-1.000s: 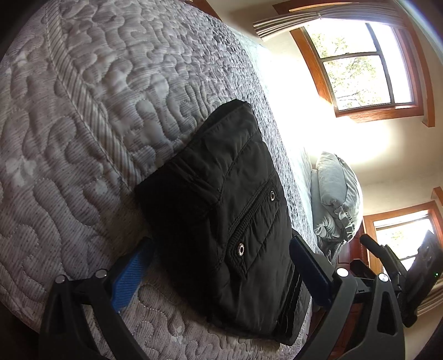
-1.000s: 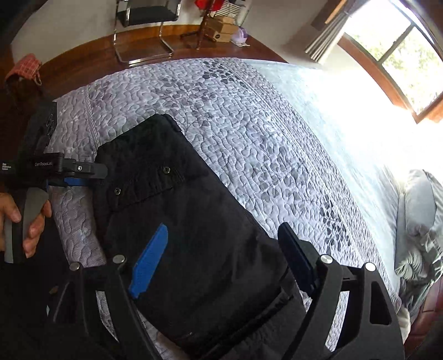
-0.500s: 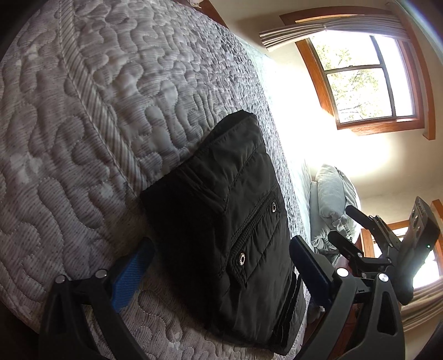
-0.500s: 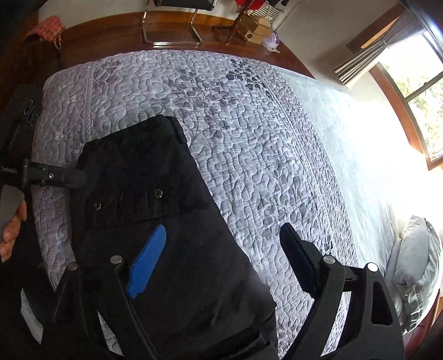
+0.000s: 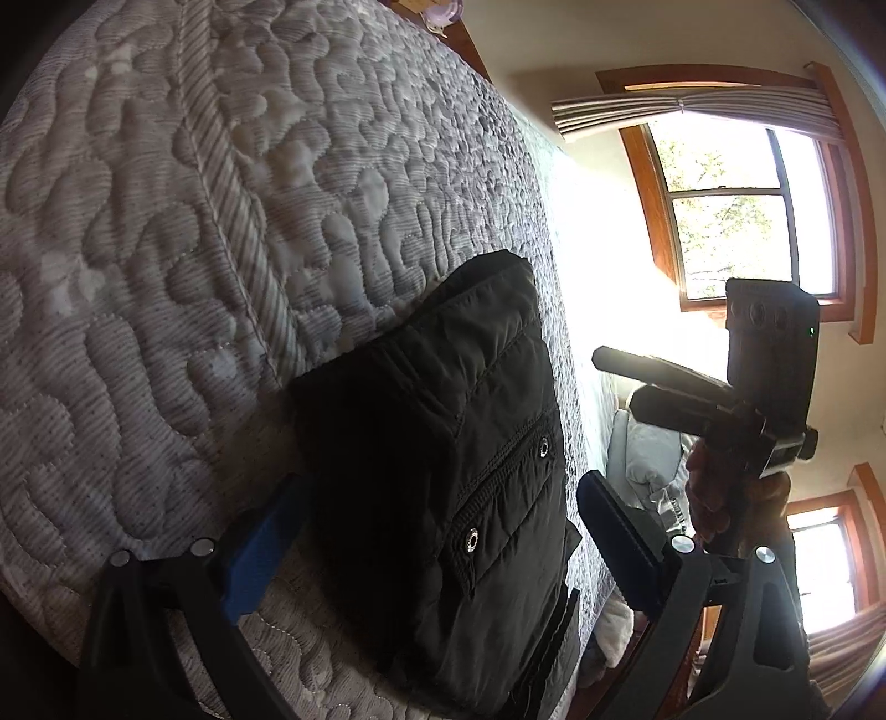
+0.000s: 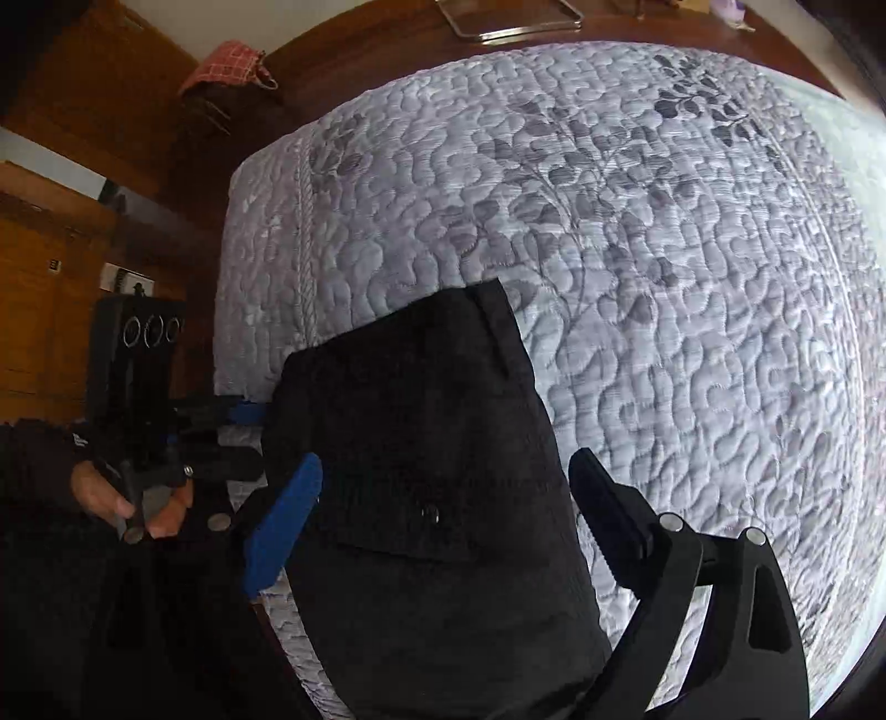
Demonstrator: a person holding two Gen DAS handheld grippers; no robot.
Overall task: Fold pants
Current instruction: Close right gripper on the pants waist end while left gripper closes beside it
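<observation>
The black pants (image 5: 443, 476) lie folded into a compact stack near the corner of the bed, snap pocket on top; they also show in the right wrist view (image 6: 432, 487). My left gripper (image 5: 437, 531) is open, its fingers either side of the stack, holding nothing. My right gripper (image 6: 443, 509) is open over the stack, empty. The right gripper shows raised in the left wrist view (image 5: 626, 376). The left gripper shows at the stack's left edge in the right wrist view (image 6: 243, 437).
The pants rest on a grey quilted bedspread (image 6: 664, 249). A grey pillow (image 5: 648, 459) lies at the bed's head, with windows (image 5: 736, 210) beyond. A wooden floor, a chair base (image 6: 509, 22) and a red checked cloth (image 6: 227, 61) lie past the bed's foot.
Both grippers have pulled back and tilted. The right gripper has risen into the left wrist view. The folded pants have stayed put.
</observation>
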